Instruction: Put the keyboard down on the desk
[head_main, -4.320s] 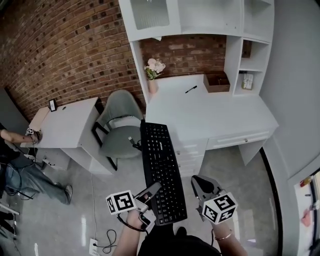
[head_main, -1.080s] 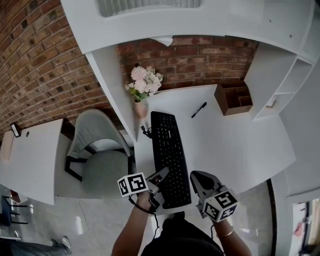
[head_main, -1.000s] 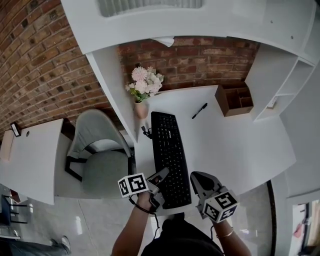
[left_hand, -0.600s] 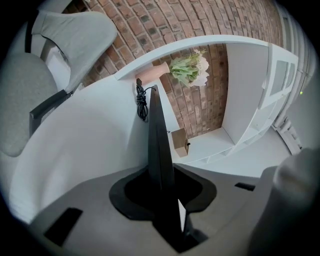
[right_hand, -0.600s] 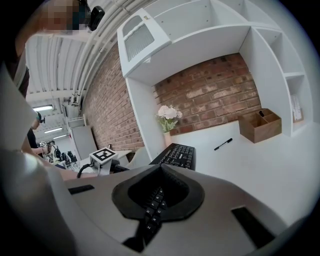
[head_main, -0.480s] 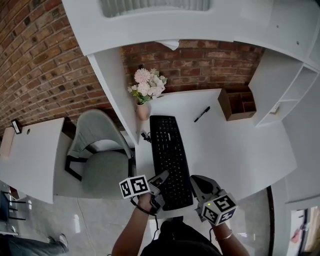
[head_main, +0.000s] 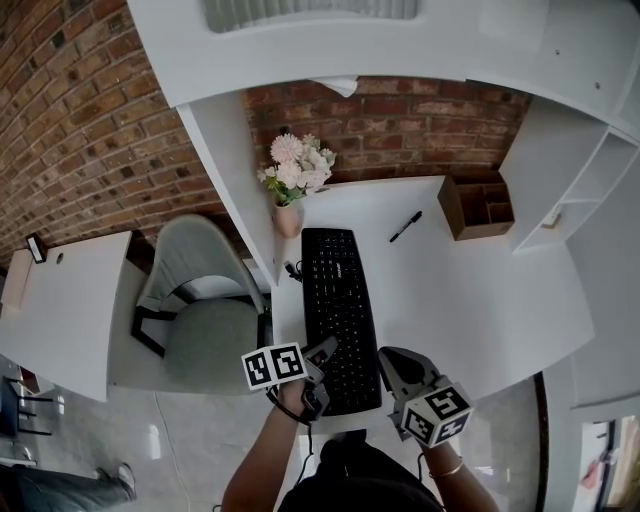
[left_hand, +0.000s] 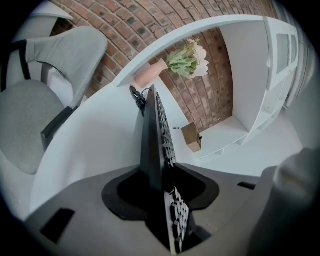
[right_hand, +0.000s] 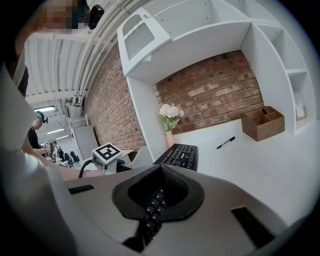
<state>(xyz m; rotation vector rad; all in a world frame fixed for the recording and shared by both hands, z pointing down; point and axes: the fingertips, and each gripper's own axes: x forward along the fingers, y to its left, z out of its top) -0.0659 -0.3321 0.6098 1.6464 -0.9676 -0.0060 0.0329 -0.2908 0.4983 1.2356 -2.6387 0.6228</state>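
The black keyboard (head_main: 340, 300) lies flat on the white desk (head_main: 470, 290), long axis pointing away from me. My left gripper (head_main: 325, 352) is at its near left corner. In the left gripper view the keyboard (left_hand: 150, 135) runs edge-on between the jaws of the left gripper (left_hand: 157, 167), which are opening and look loose around it. My right gripper (head_main: 388, 358) hovers by the near right corner, shut and empty. In the right gripper view the keyboard (right_hand: 182, 154) shows beyond the closed tips of the right gripper (right_hand: 160, 167).
A pink vase of flowers (head_main: 290, 180) stands at the desk's far left, and a cable (head_main: 291, 270) is bunched by the keyboard's far end. A black pen (head_main: 405, 226) and a wooden organizer (head_main: 480, 205) sit further back. A grey chair (head_main: 205, 320) stands left of the desk.
About four seconds ago the keyboard was carried over the floor in front of the desk; now it rests on the desk. Over the last second the grippers have barely shifted.
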